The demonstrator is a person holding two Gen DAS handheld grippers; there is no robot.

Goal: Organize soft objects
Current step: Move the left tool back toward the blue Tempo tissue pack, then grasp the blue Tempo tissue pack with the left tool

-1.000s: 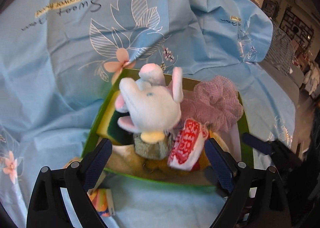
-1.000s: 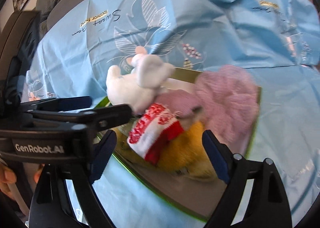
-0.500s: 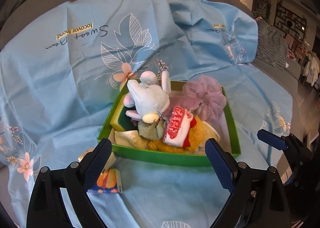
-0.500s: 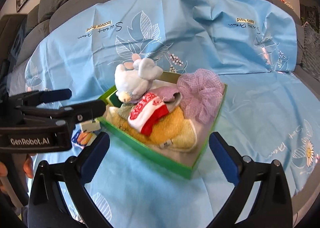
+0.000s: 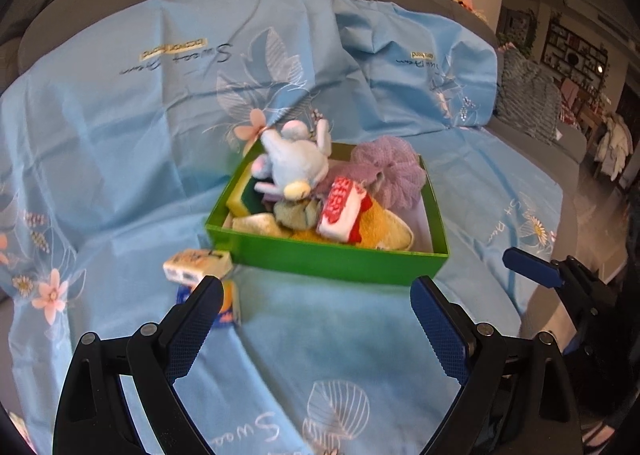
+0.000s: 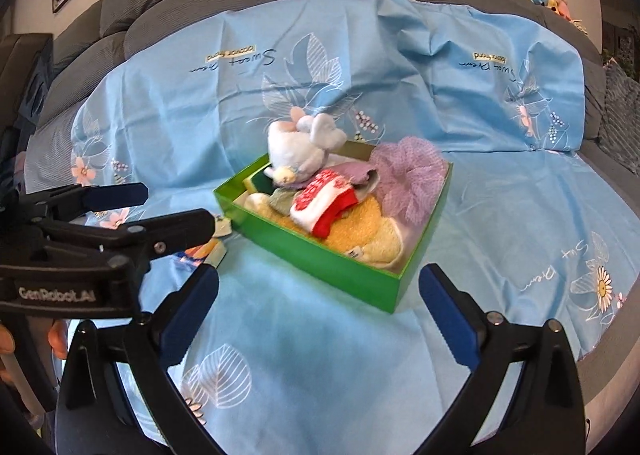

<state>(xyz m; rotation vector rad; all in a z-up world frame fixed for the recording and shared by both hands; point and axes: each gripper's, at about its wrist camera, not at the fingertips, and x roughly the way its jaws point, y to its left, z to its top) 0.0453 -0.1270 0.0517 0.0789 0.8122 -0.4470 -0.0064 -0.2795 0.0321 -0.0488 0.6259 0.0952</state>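
- My left hand-held gripper [image 5: 316, 309] is spread wide with nothing between its blue pads, hovering short of the green box [image 5: 340, 257]. My right hand-held gripper [image 6: 318, 295] is spread just as wide and just as empty.
- The soft things sit in that box on the blue sheet [image 5: 120, 135]: a white plush mouse [image 5: 296, 163] on top, a purple mesh pouf [image 5: 394, 171] at the far right, a red-and-white sock [image 5: 340, 209], and a yellow towel [image 5: 384, 227] under them.
- The risk I see is the mouse. It is perched high at the box's far-left corner, leaning over the rim. Any nudge to the box or the sheet could tip it out, I judge.
- The sofa gives under the sheet, so the box may rock or slide if I push on it with one pad only.
- Two small packets [image 5: 200, 263] lie outside, just beside the box's near-left corner. If they belong in the box, the task is not done. I cannot tell whether they are soft.
- The lower packet is partly behind my left finger in the left view, and its print is blurred.
- What lies under the mouse is hard to read: a yellow-and-green sponge [image 5: 244, 197], a grey-green lump, and something pale.
- My left hand shows only as fingertips at the right view's edge.
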